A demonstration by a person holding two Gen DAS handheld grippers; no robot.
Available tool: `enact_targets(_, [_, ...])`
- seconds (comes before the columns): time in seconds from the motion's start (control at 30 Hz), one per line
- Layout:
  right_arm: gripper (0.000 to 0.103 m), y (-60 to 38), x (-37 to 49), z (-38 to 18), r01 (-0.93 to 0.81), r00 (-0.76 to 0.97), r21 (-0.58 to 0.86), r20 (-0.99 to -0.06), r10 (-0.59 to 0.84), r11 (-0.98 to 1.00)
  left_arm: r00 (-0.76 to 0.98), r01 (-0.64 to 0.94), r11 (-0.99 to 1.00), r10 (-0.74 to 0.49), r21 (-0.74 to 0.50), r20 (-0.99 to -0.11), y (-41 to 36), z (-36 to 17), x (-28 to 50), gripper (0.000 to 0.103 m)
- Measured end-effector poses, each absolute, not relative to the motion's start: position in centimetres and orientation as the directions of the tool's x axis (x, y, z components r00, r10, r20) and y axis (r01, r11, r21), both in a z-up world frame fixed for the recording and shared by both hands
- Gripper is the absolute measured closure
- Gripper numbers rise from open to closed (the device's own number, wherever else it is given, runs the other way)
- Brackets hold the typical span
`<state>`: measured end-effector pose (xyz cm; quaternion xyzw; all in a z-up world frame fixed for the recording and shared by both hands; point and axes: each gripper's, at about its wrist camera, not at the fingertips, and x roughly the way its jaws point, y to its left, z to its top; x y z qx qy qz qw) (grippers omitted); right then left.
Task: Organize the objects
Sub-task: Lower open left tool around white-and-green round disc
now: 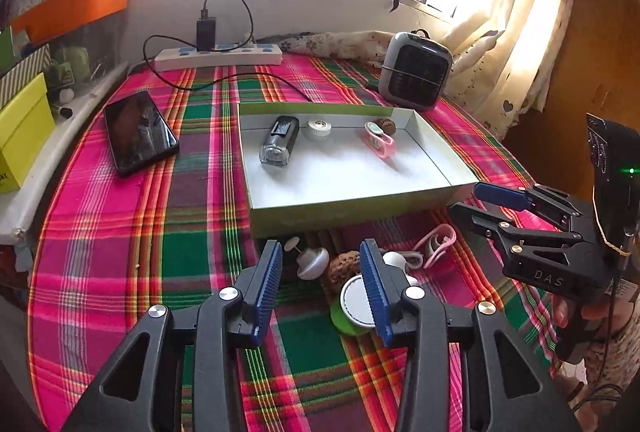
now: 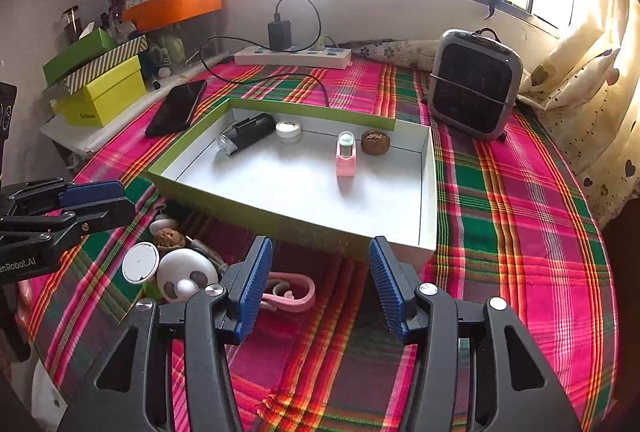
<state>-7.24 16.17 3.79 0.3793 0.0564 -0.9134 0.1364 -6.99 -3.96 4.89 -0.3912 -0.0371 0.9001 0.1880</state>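
While four items sit in box (image 2: 427, 192), two walnuts (image 2: 375, 142) visible

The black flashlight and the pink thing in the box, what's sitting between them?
A small round white jar sits between the black flashlight and the pink thing, near the box's back wall. Both wrist views show it.

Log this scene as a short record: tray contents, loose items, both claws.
tray: shallow box, green outside, white inside
in tray: black cylinder, small white jar, pink clip, walnut
loose in front of tray: second walnut, panda-face item, white round disc, pink loop
left claw: open, empty, over the loose pile
right claw: open, empty, near pink loop
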Motion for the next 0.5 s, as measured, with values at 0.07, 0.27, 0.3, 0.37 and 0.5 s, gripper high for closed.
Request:
enact_targets(0.07, [0.051,16.1,-6.9,3.6,0.297,-0.671,0.011,-0.709,-0.217,-0.955,-0.617,-0.322,-0.917,0.392,-0.235,-0.683,-4.0,4.8,-6.6,0.063])
enact_targets(0.27, [0.051,16.1,-6.3,2.7,0.301,-0.656,0.018,-0.721,-0.221,-0.953,-0.583,-0.373,-0.893,0.436,-0.25,-0.685,-2.8,4.3,-5.6,0.06])
enact_targets(0.3, [0.051,16.1,-6.2,2.6,0.3,-0.655,0.019,-0.722,-0.22,-0.954,-0.579,-0.377,-0.891,0.44,-0.253,-0.687,-2.6,4.2,-5.5,0.06])
enact_targets(0.37, [0.051,16.2,-6.1,2.5,0.299,-0.653,0.024,-0.724,-0.223,-0.954,-0.571,-0.381,-0.888,0.444,-0.256,-0.69,-2.3,3.9,-5.4,0.06])
enact_targets(0.5, [0.051,16.2,-5.9,2.3,0.295,-0.65,0.026,-0.727,-0.22,-0.955,-0.561,-0.371,-0.892,0.437,-0.259,-0.703,-2.0,3.2,-5.7,0.06])
